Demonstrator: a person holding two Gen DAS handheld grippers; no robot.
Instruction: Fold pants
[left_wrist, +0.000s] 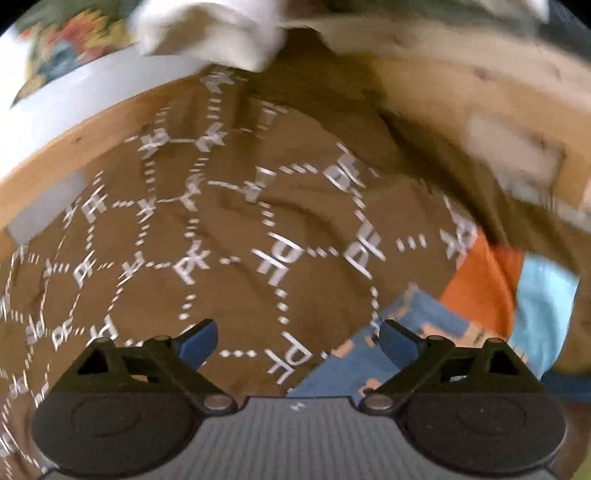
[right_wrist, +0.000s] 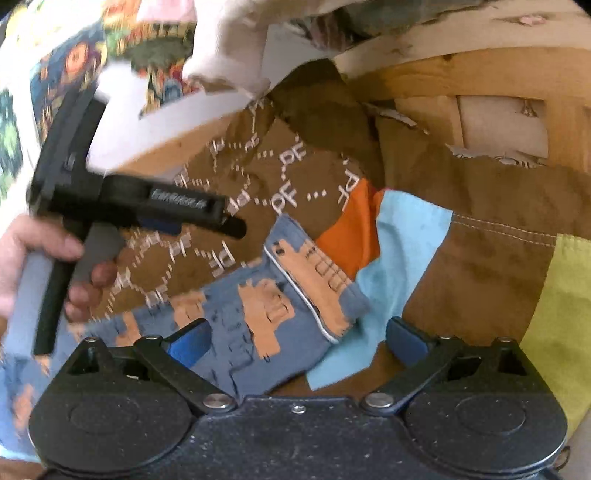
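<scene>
The pants are a patchwork garment spread on a wooden table. A brown panel with white "PF" print fills the left wrist view, with orange and light blue patches at the right. My left gripper hovers over the brown print, open, with nothing pinched. In the right wrist view a blue panel with peach blocks lies under my right gripper, whose fingers stand wide apart and do not press the cloth. The left gripper, held by a hand, appears side-on at the left.
A lime green patch and a plain brown panel lie to the right. White cloth and floral fabric sit at the far edge. Bare wooden table with a pale label shows beyond the pants.
</scene>
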